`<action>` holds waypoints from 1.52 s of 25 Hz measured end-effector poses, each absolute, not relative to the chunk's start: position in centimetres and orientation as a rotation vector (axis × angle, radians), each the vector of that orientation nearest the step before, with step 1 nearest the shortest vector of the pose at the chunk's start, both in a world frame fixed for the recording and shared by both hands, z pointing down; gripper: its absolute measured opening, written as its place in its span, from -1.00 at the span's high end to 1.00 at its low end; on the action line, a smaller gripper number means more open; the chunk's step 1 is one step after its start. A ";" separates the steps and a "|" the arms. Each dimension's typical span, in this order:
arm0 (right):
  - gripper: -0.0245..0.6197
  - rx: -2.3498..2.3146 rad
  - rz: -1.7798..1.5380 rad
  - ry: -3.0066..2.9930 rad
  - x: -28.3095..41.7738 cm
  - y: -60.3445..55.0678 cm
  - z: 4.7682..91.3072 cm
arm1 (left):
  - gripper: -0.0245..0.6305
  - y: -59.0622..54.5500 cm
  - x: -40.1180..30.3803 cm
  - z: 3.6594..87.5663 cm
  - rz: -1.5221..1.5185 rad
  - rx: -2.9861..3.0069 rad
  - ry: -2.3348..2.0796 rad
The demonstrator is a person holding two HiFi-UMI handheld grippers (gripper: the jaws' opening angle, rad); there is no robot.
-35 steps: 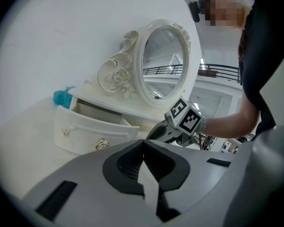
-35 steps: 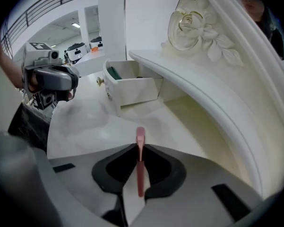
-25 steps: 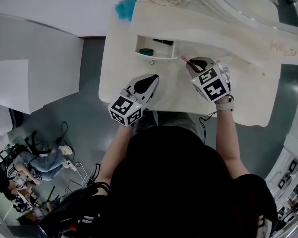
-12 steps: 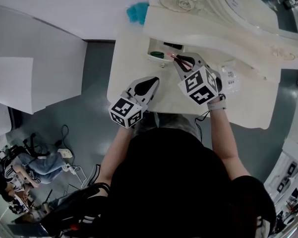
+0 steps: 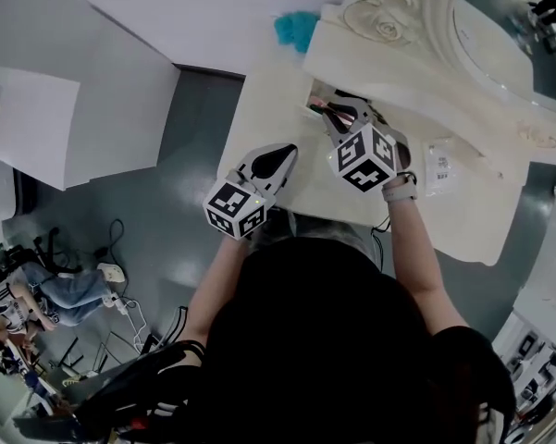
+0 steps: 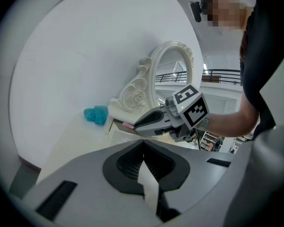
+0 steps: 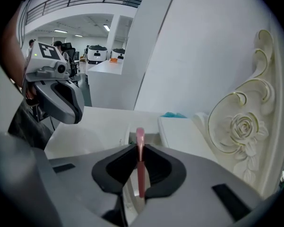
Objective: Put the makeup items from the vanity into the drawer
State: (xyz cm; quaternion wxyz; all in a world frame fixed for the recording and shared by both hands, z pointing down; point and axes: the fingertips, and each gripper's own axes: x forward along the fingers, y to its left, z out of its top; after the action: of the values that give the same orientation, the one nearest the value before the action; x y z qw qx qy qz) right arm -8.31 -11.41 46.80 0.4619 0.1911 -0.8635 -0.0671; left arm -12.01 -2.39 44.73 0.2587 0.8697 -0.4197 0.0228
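right gripper [image 7: 140,148] fingers [image 7: 157,167] clamped on thin pink makeup stick [image 7: 140,171], stick tip poking past fingertips toward open drawer [image 7: 150,134], left gripper [image 6: 142,144] fingers closed together, nothing between

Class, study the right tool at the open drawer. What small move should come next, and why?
Probably lower the right tool slightly into the drawer, then open it: its jaws clamp a pink makeup stick whose tip points over the open drawer.
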 end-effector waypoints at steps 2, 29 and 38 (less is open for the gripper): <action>0.73 0.474 -0.165 -2.120 -8.8 -11.6 46.9 | 0.89 -2.4 -12.7 44.6 0.055 2.353 -1.152; 0.73 0.554 0.005 -2.012 -6.3 -13.6 48.7 | 0.89 -3.7 -13.2 44.3 0.052 2.366 -1.144; 0.73 0.597 0.045 -2.002 -5.6 -13.5 48.5 | 0.89 -3.2 -13.1 44.2 0.055 2.375 -1.124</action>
State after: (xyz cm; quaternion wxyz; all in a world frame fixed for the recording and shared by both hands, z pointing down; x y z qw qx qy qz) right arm -5.59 -13.51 48.50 0.5020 0.2469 -0.8287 0.0186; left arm -13.11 -3.17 44.18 0.2538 0.8741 -0.4137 0.0202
